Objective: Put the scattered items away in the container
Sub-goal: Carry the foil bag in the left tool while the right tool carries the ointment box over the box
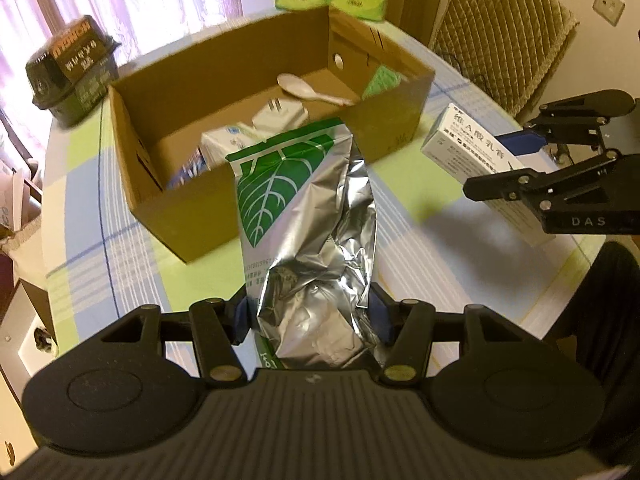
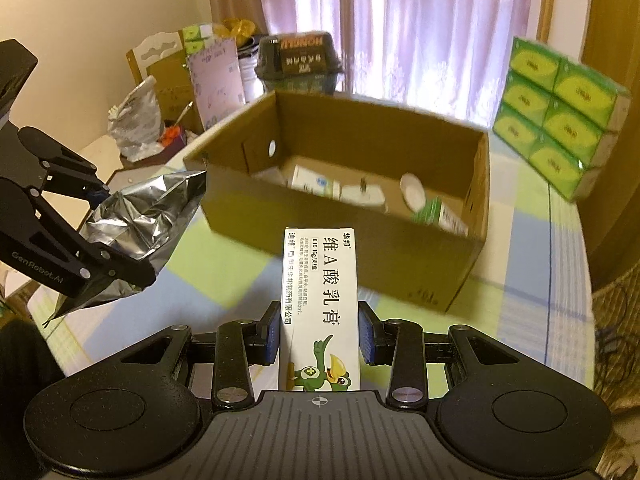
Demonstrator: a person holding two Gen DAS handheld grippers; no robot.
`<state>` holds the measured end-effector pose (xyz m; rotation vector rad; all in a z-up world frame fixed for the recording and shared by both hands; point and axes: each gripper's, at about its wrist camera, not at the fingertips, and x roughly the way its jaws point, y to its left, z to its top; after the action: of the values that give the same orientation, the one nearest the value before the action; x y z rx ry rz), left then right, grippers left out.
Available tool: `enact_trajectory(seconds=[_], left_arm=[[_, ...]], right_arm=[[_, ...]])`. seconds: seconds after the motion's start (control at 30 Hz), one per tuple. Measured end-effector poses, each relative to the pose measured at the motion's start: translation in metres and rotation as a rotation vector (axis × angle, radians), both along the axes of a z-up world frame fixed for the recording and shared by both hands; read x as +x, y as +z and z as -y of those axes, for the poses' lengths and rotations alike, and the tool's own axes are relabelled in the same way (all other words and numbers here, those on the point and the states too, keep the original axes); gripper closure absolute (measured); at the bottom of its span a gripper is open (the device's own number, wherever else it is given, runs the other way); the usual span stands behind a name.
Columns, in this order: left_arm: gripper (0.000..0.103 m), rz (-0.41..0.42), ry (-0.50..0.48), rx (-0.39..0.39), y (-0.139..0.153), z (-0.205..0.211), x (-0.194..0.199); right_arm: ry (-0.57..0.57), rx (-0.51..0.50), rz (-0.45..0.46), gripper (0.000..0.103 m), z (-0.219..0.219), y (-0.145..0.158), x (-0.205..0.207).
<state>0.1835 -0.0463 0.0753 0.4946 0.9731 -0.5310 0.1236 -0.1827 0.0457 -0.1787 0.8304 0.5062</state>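
My left gripper (image 1: pixel 310 316) is shut on a crumpled silver foil pouch (image 1: pixel 308 216) with a green leaf print, held just short of the open cardboard box (image 1: pixel 192 208); the pouch's top reaches over the box's near wall. The same pouch (image 2: pixel 140 220) and left gripper (image 2: pixel 100 236) show at the left of the right wrist view. My right gripper (image 2: pixel 319 334) is shut on a white ointment carton (image 2: pixel 320 292) with a green cartoon bird, held above the table in front of the box (image 2: pixel 360 248). That carton (image 1: pixel 472 148) is seen at the right. Inside the box lie a white spoon (image 1: pixel 308 89), a plug adapter (image 1: pixel 280 114) and small cartons.
The table wears a checked green, blue and white cloth (image 1: pixel 80 184). A dark packaged tub (image 1: pixel 72 72) stands behind the box on the left. Stacked green tissue packs (image 2: pixel 560 116) stand at the right. A quilted chair back (image 1: pixel 504 32) and clutter (image 2: pixel 140 120) lie beyond the table.
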Motion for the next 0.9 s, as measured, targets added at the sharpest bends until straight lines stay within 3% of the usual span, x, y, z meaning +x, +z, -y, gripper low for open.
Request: enact_trajectory(seconds=[0.5,0.9], left_arm=[[0.050,0.063,-0.011,-0.027,0.046,0.022,0.056],[0.050,0.067,0.024,-0.026,0.040,0.030,0.102]], right_arm=[[0.031,0.005,0.071,0.063,-0.021,0.036,0.068],[-0.010,0.023,0.059,0.063,-0.009,0.030,0.110]])
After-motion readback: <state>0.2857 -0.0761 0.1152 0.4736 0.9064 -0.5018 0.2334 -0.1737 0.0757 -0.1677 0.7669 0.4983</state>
